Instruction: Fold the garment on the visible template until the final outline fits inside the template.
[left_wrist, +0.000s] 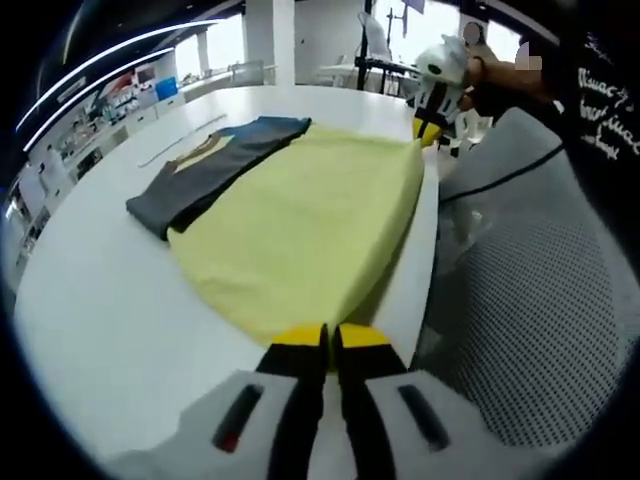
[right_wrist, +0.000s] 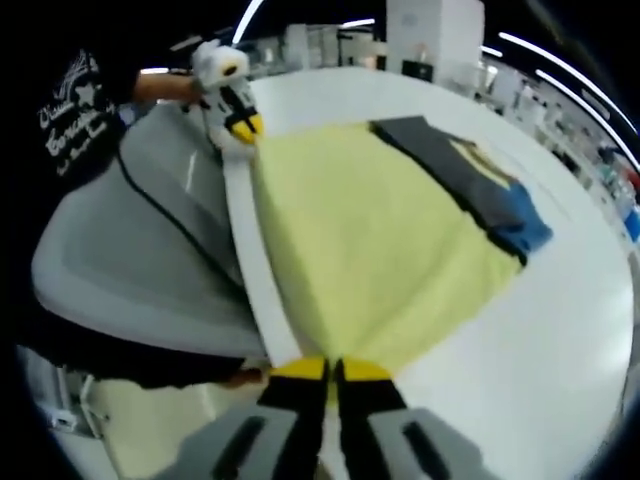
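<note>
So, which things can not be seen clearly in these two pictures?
- Template: the yellow garment covers the table where it would lie, in both views.
- Dark garment: its near part lies under the yellow one; its print is blurred.
- Left gripper, right gripper: jaws closed at the hem; pinched cloth is hidden.

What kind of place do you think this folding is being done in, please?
Probably an open showroom or lab: a long white table holding the yellow garment, lit display shelves along the wall, white pillars and ceiling light strips.

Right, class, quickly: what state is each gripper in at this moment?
Left gripper: shut on the near corner of the yellow garment.
Right gripper: shut on the garment's other near corner.
</note>
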